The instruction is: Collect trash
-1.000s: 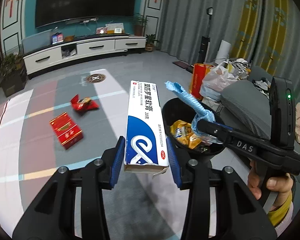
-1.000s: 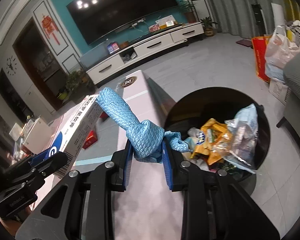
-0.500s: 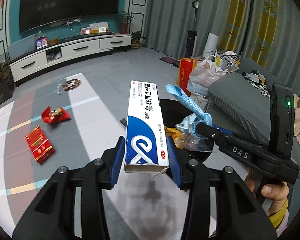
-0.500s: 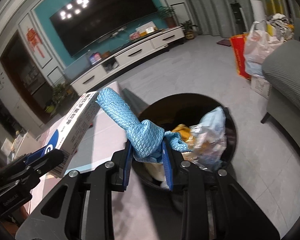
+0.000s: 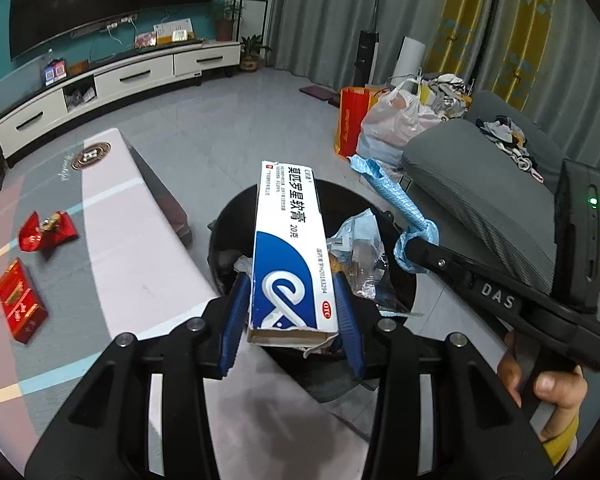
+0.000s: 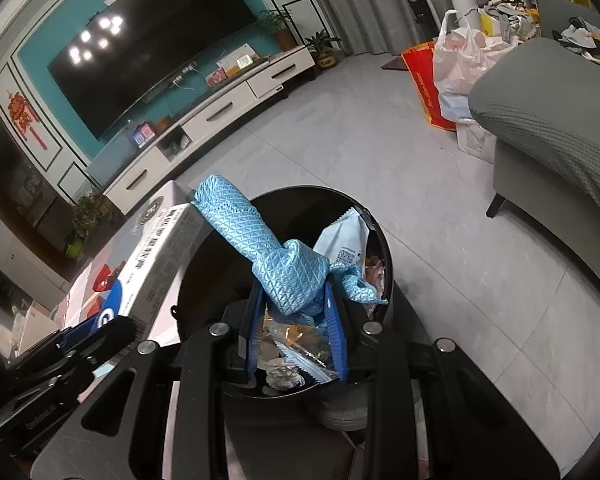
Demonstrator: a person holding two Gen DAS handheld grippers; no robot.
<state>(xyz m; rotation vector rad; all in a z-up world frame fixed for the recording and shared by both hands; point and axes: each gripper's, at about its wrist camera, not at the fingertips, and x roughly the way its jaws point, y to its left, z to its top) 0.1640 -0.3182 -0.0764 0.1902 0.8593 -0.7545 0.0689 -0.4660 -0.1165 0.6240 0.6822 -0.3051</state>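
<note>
As both held items now hang over the round black plastic trash bin (image 5: 220, 236), where a second ago they were short of it, the carry looks finished and release is the step in hand

Left wrist view: the left gripper (image 5: 290, 312) has its blue pads pinching the long white-and-blue cardboard ointment box (image 5: 288, 252) by its torn near end, the box pointing toward twelve o'clock with most of its length above the bin's mouth. The bin has slid from two o'clock to dead centre. At three o'clock the right gripper (image 5: 410, 246) reaches in, clamping the knotted light-blue quilted cloth strip (image 5: 388, 196). Still on the grey and pink floor mat (image 5: 140, 264), at nine o'clock, lie a crumpled red snack wrapper (image 5: 46, 232) and a flat red cigarette pack (image 5: 20, 304); I judge those remain to be collected

Right wrist view: the right gripper (image 6: 296, 320) has its fingers pressed on the cloth's knot (image 6: 288, 280), directly above the bin (image 6: 384, 248), which holds wrappers and a white pouch (image 6: 344, 240). The box (image 6: 156, 256) enters at nine o'clock. Opening both should drop each item inside, though the box's far end sits near the rim and might catch
</note>
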